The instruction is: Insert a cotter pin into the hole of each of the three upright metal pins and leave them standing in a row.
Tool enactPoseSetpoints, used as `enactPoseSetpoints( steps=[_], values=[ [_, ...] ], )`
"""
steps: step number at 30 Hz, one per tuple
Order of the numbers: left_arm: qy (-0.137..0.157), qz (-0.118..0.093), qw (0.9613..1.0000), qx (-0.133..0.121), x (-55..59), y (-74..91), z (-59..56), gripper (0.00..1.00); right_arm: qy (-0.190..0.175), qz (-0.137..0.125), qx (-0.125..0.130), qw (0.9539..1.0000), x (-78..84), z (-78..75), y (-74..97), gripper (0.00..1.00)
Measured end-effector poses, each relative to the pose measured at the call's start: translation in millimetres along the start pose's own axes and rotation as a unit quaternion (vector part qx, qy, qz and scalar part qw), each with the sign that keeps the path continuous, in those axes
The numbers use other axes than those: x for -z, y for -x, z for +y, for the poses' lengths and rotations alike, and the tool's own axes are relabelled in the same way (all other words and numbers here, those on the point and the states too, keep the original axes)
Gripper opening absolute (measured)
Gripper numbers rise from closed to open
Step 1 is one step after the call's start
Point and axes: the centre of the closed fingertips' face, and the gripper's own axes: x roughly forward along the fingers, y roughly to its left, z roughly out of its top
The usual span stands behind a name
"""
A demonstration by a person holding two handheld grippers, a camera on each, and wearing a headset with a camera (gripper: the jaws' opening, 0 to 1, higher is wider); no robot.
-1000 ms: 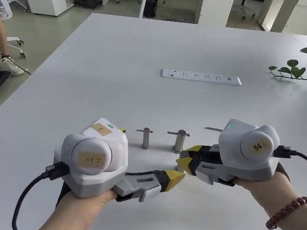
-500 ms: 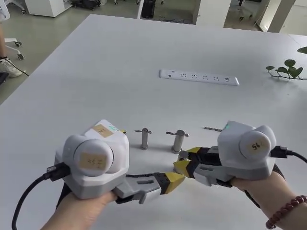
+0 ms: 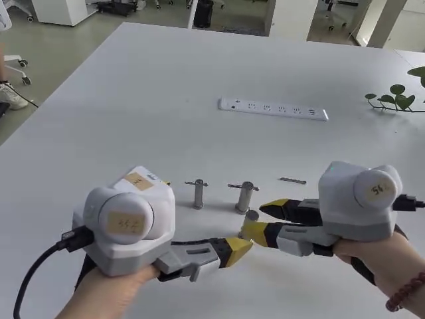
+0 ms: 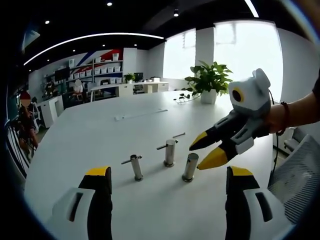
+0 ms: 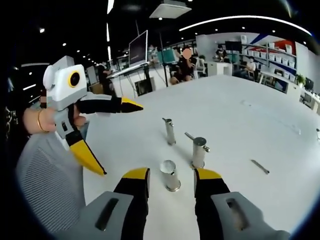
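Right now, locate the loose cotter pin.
In the head view the loose cotter pin lies flat on the table, right of the nearest pinned metal pin, beyond the right gripper.

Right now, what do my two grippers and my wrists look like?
Both the left gripper and right gripper have rounded pale grey housings, each with a tan handwritten label, and grey jaws turning black with yellow tips. A black cable leaves the left one. A reddish-brown bead bracelet circles the right wrist.
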Motion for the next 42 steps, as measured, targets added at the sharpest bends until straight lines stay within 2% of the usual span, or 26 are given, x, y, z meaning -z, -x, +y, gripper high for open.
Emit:
enactPoseSetpoints(
  steps=[2,5,10,14,16,24,28,33,34,35,38,42],
  values=[
    [-0.001,-0.001,1.0000,0.000,-0.4,0.1,0.0,0.96,-0.016,-0.004,-0.003,0.9999,-2.3,-3.5,5.6,0.33],
    [-0.001,-0.002,1.0000,-0.005,-0.9,0.4,1.3,0.98,-0.011,0.000,-0.002,0.9999,-3.6,-9.3,11.9,0.36],
    [0.001,-0.005,0.9999,-0.010,-1.6,1.0,3.8,0.99,-0.002,0.011,0.001,0.9999,-4.8,-19.8,22.2,0.36],
    [0.002,-0.006,0.9999,-0.011,-1.7,1.4,4.2,0.99,-0.006,0.022,0.010,0.9997,-5.3,-36.8,27.3,0.35],
    [0.003,-0.005,0.9999,-0.011,-1.4,1.4,4.2,0.99,0.004,0.033,0.016,0.9993,-4.4,-47.1,29.2,0.33],
    [0.008,-0.004,0.9999,-0.013,-0.1,1.4,6.8,0.98,0.007,0.065,0.033,0.9973,0.8,-79.2,28.8,0.31],
    [0.010,-0.003,0.9999,-0.013,0.4,1.2,6.9,0.98,0.014,0.086,0.043,0.9953,5.6,-92.9,24.2,0.29],
    [0.010,-0.004,0.9999,-0.013,0.1,1.9,7.4,0.97,0.034,0.120,0.056,0.9907,11.3,-110.8,15.0,0.25],
    [0.011,-0.004,0.9998,-0.013,-0.1,2.1,7.5,0.96,0.037,0.126,0.059,0.9896,12.8,-113.5,14.1,0.24],
    [0.011,-0.005,0.9998,-0.014,-0.1,2.1,7.8,0.96,0.044,0.138,0.063,0.9874,18.6,-125.8,11.1,0.24],
    [0.009,-0.004,0.9998,-0.015,-0.2,2.2,8.3,0.95,0.054,0.157,0.082,0.9827,23.7,-139.2,7.7,0.20],
    [0.007,-0.005,0.9999,-0.014,-1.2,2.6,7.6,0.94,0.058,0.173,0.090,0.9791,28.4,-149.6,2.1,0.18]
  ],
)
